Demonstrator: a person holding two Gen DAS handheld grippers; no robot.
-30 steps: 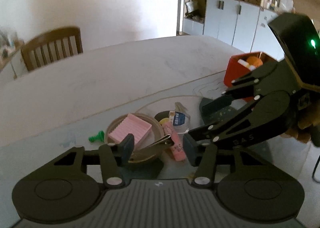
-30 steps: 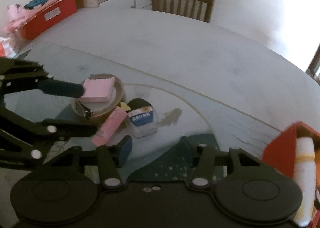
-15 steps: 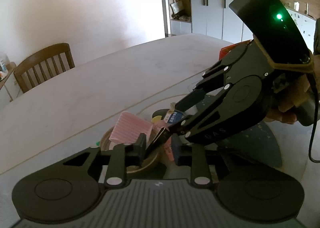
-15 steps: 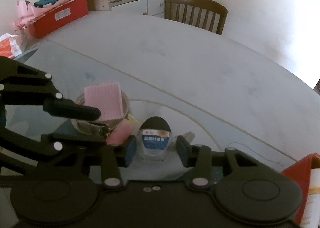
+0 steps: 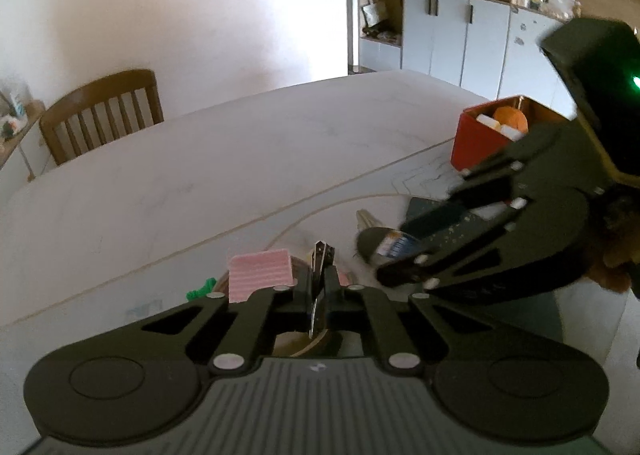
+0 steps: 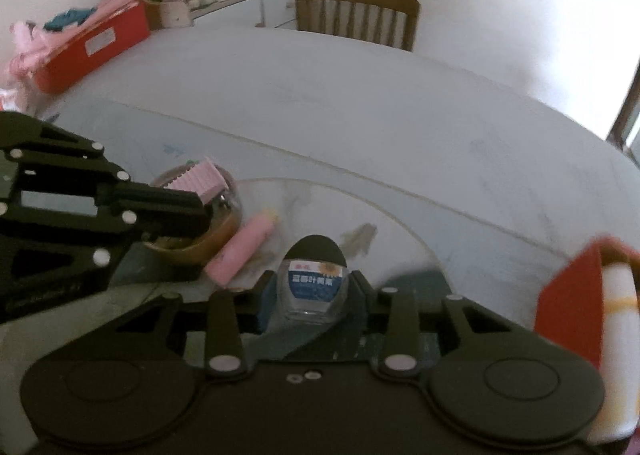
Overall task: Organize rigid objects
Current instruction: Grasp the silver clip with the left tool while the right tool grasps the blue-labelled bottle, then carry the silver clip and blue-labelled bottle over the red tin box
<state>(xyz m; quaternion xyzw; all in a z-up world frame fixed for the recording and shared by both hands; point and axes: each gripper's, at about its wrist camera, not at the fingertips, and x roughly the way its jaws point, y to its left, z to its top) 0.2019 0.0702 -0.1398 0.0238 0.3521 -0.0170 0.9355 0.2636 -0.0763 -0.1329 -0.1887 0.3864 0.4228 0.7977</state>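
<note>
My left gripper [image 5: 319,295] is shut on a dark metal clip [image 5: 322,260], held just above a brown tape roll [image 6: 200,243] that carries a pink ridged pad [image 5: 260,273]. My right gripper [image 6: 314,291] is shut on a small clear bottle [image 6: 314,287] with a black cap and blue label, lifted slightly off the table. The left view shows the same bottle [image 5: 390,245] between the right gripper's fingers. A pink tube [image 6: 244,247] lies on the glass table beside the tape roll. A red box [image 5: 486,135] holding an orange and white items stands at the right.
A small green piece [image 5: 200,289] lies left of the tape roll. A key-like metal item [image 5: 366,219] lies behind the bottle. A wooden chair [image 5: 102,115] stands at the table's far side. A long red box [image 6: 92,51] and clutter sit far left in the right wrist view.
My left gripper closed on the metal clip and raised it. My right gripper closed around the small bottle and pulled it back from the pile.
</note>
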